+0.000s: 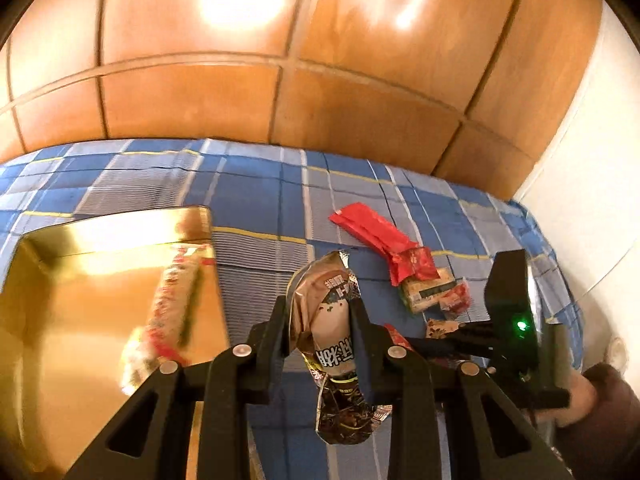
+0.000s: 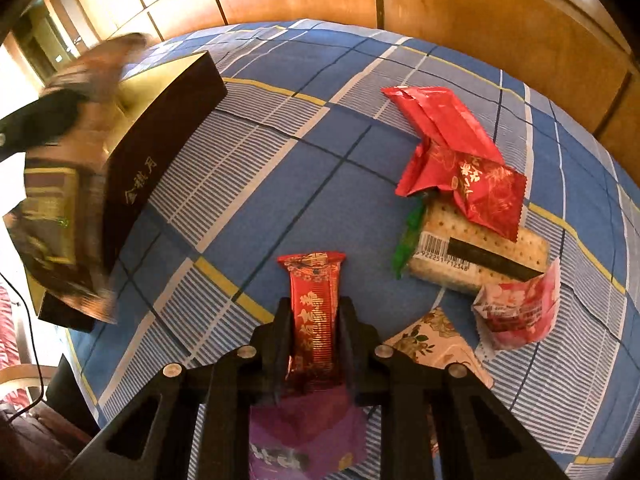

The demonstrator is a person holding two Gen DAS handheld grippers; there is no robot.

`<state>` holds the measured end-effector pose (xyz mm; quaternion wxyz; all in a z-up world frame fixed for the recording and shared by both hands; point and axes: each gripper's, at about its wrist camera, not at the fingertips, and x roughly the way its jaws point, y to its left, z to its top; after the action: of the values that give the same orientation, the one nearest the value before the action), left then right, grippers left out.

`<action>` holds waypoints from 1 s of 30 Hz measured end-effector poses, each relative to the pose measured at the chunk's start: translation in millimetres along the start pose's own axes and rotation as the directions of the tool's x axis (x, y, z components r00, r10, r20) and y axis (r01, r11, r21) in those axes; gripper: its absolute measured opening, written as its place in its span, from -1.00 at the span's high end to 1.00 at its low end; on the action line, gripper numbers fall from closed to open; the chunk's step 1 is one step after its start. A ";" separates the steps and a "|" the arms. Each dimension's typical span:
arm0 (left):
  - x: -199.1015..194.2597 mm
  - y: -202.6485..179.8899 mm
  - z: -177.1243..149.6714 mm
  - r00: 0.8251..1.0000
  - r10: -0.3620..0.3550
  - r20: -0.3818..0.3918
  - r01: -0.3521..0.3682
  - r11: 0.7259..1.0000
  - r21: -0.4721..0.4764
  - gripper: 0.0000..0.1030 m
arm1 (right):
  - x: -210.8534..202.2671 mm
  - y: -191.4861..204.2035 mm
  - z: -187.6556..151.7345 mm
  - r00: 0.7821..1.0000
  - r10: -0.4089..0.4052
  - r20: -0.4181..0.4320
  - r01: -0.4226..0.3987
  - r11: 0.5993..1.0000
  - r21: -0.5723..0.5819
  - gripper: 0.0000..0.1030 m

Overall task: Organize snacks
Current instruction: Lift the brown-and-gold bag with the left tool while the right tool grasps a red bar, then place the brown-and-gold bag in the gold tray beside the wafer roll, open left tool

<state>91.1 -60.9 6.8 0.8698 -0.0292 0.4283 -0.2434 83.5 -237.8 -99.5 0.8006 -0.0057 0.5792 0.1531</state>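
- The left gripper (image 1: 320, 320) is clamped on a brown foil snack packet (image 1: 332, 344), glossy and crinkled, its long axis running along the fingers.
- The gold box (image 1: 60, 300) fills the lower left of the left wrist view, just left of that packet; the left gripper is the nearer one, so a short carry leftward should bring the packet over the box.
- Inside the box lies one long red-and-white wrapped snack (image 1: 172, 304), blurred, angled along the right wall.
- The right gripper (image 2: 314, 320) grips a narrow red and gold packet (image 2: 314, 312), lengthwise between the fingers, above the blue checked cloth (image 2: 280, 184).
- In the right wrist view the box shows a dark outer wall at upper left, well apart from this gripper.
- Loose snacks sit at right: red foil wrappers (image 2: 444, 132), a cracker pack (image 2: 480, 252), a pink packet (image 2: 520, 308), a flowered packet (image 2: 432, 344).
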 end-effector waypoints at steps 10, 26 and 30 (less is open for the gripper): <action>-78.6 76.3 -9.0 0.988 0.113 0.107 -0.099 0.986 -0.131 0.44 | 8.0 17.9 -5.6 0.997 -0.078 0.029 0.080 0.995 -0.059 0.57; -33.0 153.6 0.4 0.943 0.332 0.010 -0.331 0.942 -0.062 0.43 | 8.5 39.2 -9.2 0.992 -0.120 0.032 0.122 0.990 -0.076 0.56; -7.9 152.1 13.9 0.948 0.319 -0.015 -0.320 0.947 -0.037 0.45 | 7.3 35.7 -8.4 0.992 -0.123 0.035 0.125 0.989 -0.078 0.56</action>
<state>158.2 74.2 -18.0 0.8950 0.0247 0.4360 -0.0912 68.8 -203.5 -103.1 0.8162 -0.0714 0.5592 0.1263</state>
